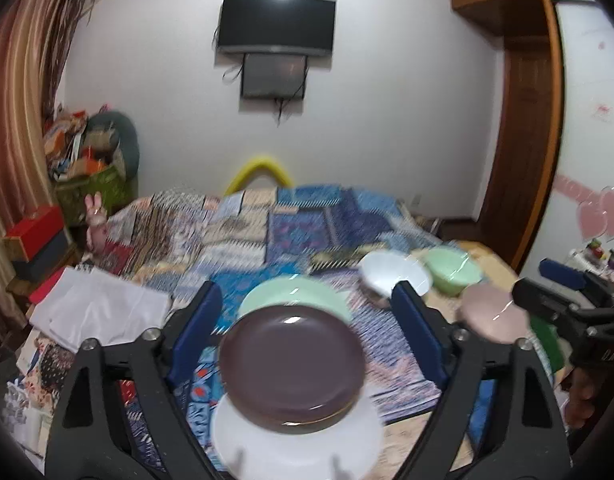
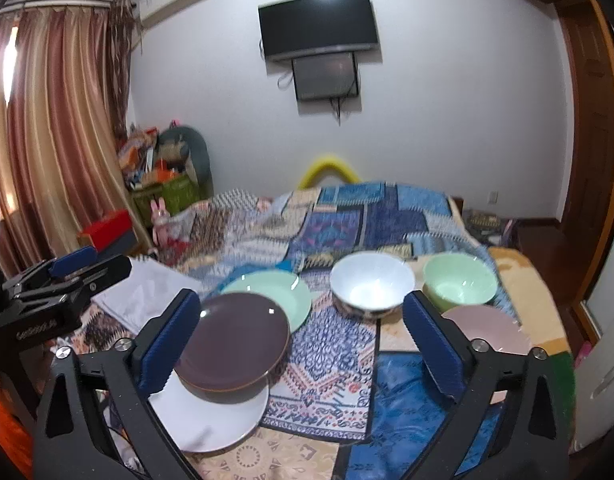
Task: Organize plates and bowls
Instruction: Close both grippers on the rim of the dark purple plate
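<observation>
Plates [image 1: 291, 360] overlap on the patterned bedspread [image 2: 335, 344] beside bowls [image 2: 371, 280]; both grippers [image 1: 303, 328] [image 2: 303, 336] gape empty.

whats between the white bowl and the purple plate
Only patterned bedspread; the stretch between white bowl and purple plate holds no dish, clearest in the right wrist view.

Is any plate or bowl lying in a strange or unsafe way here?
Yes. The brown plate sits off-centre on the white plate and looks tilted, overhanging one side. The dishes lie on a soft patterned bedspread, not a firm surface. Nothing looks broken or spilled.
</observation>
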Available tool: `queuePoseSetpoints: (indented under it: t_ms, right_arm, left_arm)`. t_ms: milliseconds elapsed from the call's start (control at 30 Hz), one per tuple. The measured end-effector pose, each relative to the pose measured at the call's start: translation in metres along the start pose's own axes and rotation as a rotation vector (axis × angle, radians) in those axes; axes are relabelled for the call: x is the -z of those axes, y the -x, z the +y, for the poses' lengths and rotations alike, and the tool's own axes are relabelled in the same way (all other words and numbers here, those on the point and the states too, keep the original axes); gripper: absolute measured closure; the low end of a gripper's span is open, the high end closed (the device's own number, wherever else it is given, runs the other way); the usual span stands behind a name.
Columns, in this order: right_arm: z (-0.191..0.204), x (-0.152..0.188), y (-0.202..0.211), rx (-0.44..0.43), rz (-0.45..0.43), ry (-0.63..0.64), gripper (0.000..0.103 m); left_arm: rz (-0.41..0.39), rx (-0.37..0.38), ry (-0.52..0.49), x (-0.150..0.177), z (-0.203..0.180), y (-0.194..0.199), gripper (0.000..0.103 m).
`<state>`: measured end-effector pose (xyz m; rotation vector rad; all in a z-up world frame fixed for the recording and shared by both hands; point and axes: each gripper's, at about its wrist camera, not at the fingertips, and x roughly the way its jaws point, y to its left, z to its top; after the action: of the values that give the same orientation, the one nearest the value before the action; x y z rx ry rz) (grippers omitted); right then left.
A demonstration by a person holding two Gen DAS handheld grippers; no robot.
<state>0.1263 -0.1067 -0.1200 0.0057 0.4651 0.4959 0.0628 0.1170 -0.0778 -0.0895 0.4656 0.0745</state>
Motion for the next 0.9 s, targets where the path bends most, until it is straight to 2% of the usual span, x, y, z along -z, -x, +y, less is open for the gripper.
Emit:
queuePoseSetpoints:
  t_ms: [133,200,400,633,900]
  right_arm:
    - [0.001,0.007,-0.03,-0.006,0.076,-0.006,0.012]
    - [0.002,0.011,-0.044,-0.006,0.112,-0.006,0.019]
    - [0.007,0.024,-0.084,-0.01,0.209,0.006,0.028]
    - [0.01,0.042,-0.126,-0.019,0.309,0.002,0.037]
    - [0.003,0.058,-0.162,-0.052,0.418,-0.054,0.052]
  left_arm:
    - [0.094,0.003,0.031,0.011,0.033,-0.032,0.036]
    - [0.151,0.005,0.034,0.018,0.05,-0.051,0.042]
    - [0.27,-0.001,0.064,0.039,0.085,-0.098,0.045]
    - [0.389,0.034,0.108,0.064,0.11,-0.143,0.065]
    - [0.447,0.084,0.136,0.081,0.125,-0.168,0.069]
